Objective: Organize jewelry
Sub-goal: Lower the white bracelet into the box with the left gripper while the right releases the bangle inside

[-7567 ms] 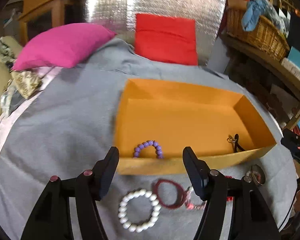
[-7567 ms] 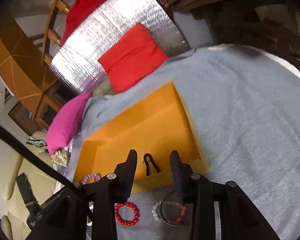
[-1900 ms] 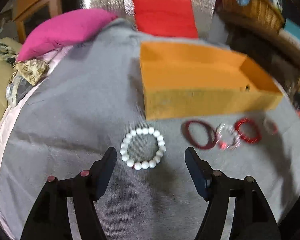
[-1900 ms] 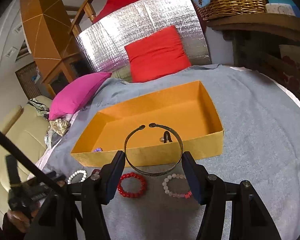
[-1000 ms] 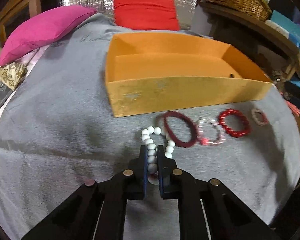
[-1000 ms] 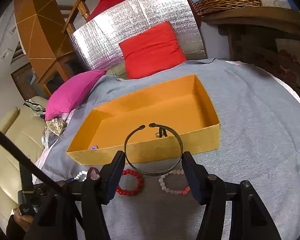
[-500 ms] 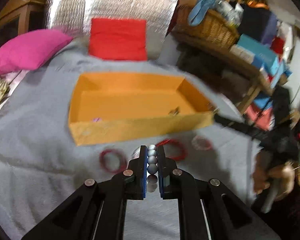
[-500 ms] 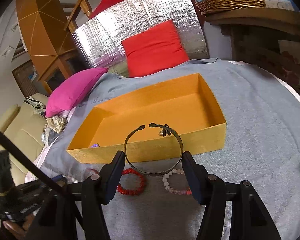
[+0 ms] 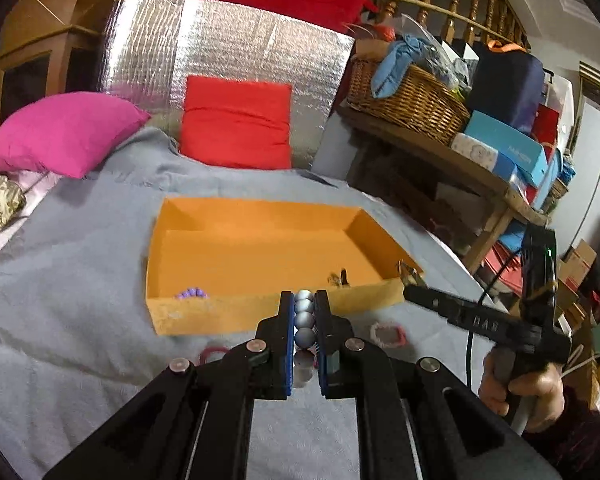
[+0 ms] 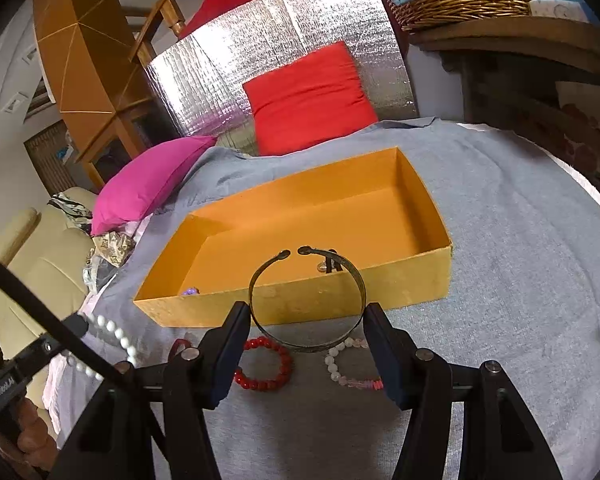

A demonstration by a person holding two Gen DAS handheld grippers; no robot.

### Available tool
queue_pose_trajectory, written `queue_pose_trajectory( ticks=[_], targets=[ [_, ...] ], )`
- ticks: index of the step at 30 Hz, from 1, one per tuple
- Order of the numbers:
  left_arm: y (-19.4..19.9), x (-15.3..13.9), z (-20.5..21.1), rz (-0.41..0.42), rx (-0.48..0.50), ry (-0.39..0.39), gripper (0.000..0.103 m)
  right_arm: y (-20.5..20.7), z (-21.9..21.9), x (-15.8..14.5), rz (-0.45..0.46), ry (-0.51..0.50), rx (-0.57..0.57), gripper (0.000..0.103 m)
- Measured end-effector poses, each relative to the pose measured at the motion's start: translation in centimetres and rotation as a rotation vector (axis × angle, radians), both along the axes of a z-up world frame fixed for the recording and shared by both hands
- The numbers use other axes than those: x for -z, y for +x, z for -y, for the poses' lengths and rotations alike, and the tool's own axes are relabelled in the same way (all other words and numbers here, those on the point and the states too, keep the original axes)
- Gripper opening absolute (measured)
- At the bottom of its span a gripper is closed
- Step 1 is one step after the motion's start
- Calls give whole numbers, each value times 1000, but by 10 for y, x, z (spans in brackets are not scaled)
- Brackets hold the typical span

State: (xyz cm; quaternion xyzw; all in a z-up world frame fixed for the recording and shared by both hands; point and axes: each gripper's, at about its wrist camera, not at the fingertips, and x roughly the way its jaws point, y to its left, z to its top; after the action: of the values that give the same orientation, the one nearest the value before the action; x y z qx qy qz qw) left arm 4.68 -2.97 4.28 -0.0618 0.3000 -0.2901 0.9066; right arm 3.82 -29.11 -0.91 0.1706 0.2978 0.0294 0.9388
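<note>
Your left gripper (image 9: pixel 304 312) pinches the limp, light white bead bracelet (image 10: pixel 114 334), your right gripper (image 10: pixel 306 322) clamps the stiff metal cuff (image 10: pixel 306 300); both hover before the orange box (image 10: pixel 440 276).

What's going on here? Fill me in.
A person is sorting jewelry into an orange box on a grey blanket. The left gripper is shut on a white bead bracelet, lifted clear of the blanket. The right gripper holds a metal bangle before the box. A red bracelet and a pink bracelet lie outside it.
</note>
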Motion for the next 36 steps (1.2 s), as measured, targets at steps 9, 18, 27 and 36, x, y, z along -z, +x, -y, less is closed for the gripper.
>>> queue_pose_trajectory(
  ticks=[9,18,27,36],
  targets=[
    [63,-10,24,55,-107,4,10,47,-15,-8,71,21,-45,62],
    [118,36,35,-67,-157,35,10,104,-35,13,37,-2,-100,62],
    [131,59,45,-126,-129,73,10,132,-24,27,5,-7,-52,62],
    [131,59,48,-144,-136,99,23,138,-18,28,-20,28,-57,78]
  ],
)
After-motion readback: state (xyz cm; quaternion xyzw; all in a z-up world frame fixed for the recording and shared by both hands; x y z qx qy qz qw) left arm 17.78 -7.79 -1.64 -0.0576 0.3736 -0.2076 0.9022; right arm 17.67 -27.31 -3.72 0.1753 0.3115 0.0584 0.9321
